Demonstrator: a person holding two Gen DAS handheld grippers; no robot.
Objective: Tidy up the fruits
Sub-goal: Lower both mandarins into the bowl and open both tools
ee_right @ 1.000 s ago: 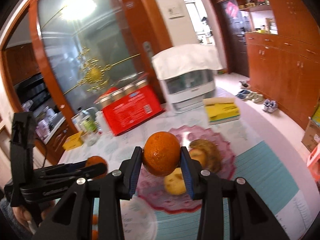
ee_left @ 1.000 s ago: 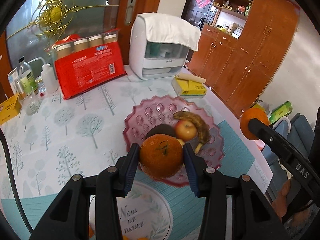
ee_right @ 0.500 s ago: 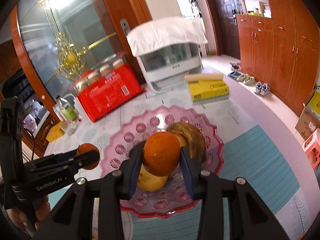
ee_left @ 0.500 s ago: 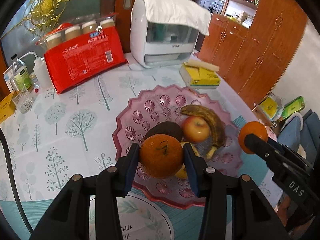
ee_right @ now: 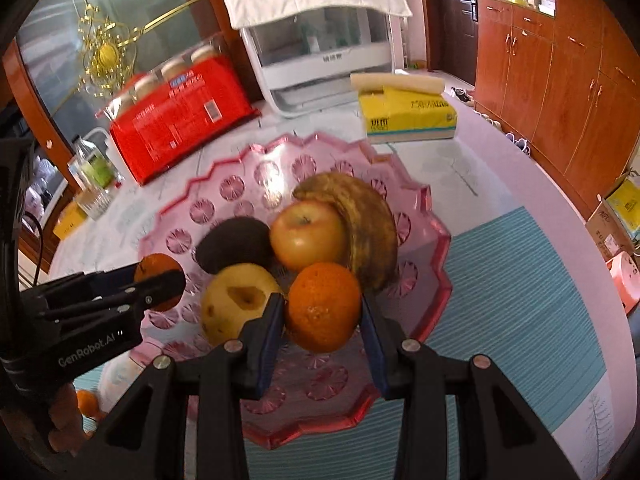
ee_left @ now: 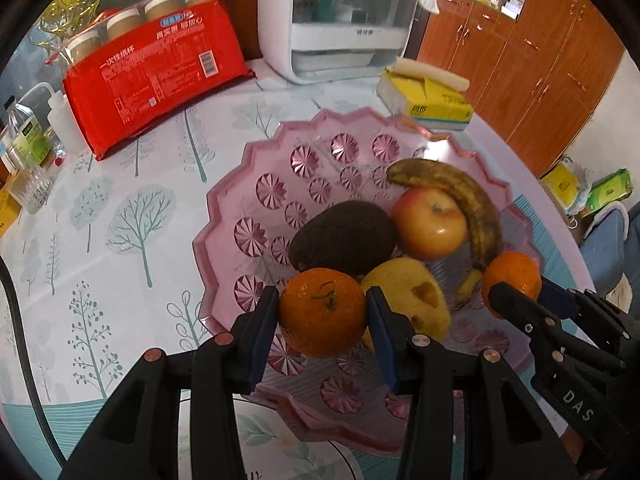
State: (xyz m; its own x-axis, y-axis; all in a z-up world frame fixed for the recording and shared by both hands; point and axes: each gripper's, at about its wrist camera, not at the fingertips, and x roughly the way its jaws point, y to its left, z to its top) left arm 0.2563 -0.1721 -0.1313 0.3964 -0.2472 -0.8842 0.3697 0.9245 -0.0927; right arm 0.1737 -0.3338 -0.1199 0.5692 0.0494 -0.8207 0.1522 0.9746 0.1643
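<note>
A pink cut-glass fruit plate (ee_left: 256, 200) (ee_right: 432, 232) holds a dark avocado (ee_left: 344, 236) (ee_right: 234, 244), a red apple (ee_left: 430, 224) (ee_right: 308, 236), a brown banana (ee_left: 460, 196) (ee_right: 360, 216) and a yellow pear (ee_left: 408, 296) (ee_right: 236, 304). My left gripper (ee_left: 322, 312) is shut on an orange (ee_left: 323, 316) over the plate's near side, next to the pear. My right gripper (ee_right: 322, 316) is shut on a second orange (ee_right: 323, 306), low over the plate beside the banana. Each gripper shows in the other's view, the right (ee_left: 516, 300) and the left (ee_right: 160, 284).
Behind the plate stand a red pack of paper cups (ee_left: 156, 72), a white appliance under a cloth (ee_left: 340, 24) and a yellow tissue pack (ee_left: 428, 100). Bottles and a glass (ee_left: 28, 140) sit at the far left. More oranges (ee_right: 86, 402) lie near the table's front left.
Both grippers have moved forward and down with their oranges, from near the plate's front edge to low over it, close to the fruit.
</note>
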